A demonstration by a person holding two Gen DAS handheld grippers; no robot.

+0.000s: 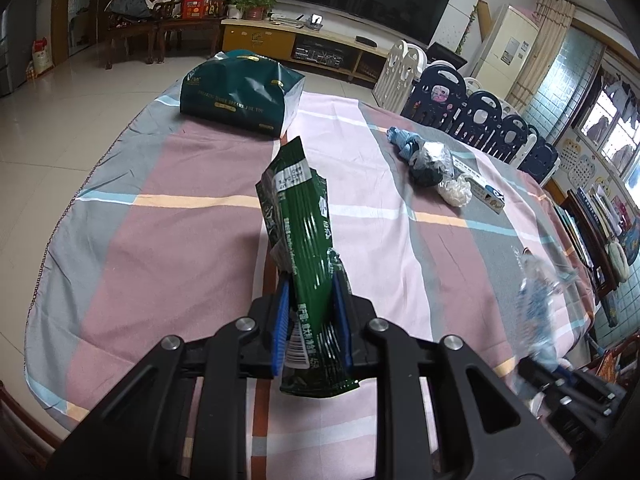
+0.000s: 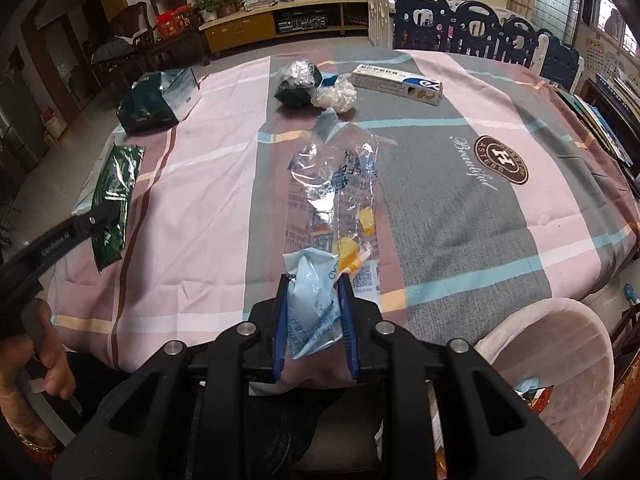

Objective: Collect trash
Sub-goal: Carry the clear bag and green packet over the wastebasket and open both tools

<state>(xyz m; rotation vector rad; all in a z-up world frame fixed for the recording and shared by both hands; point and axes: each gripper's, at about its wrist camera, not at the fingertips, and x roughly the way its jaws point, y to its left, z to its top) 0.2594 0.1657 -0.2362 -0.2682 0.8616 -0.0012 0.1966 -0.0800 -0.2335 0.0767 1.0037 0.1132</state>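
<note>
Between each gripper's fingers: left gripper (image 1: 310, 308) clamps green wrapper (image 1: 302, 240), right gripper (image 2: 314, 312) clear wrapper (image 2: 332, 208).

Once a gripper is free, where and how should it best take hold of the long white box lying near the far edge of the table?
Probably across the middle of the white box, fingers over its two long sides. It lies flat and narrow, so coming from above suits it. Stay off its left end, where the crumpled white wrapper sits close. The tablecloth around its right end is bare.

Left claw (image 1: 311, 312) clamped, right claw (image 2: 314, 312) clamped, both raised
</note>
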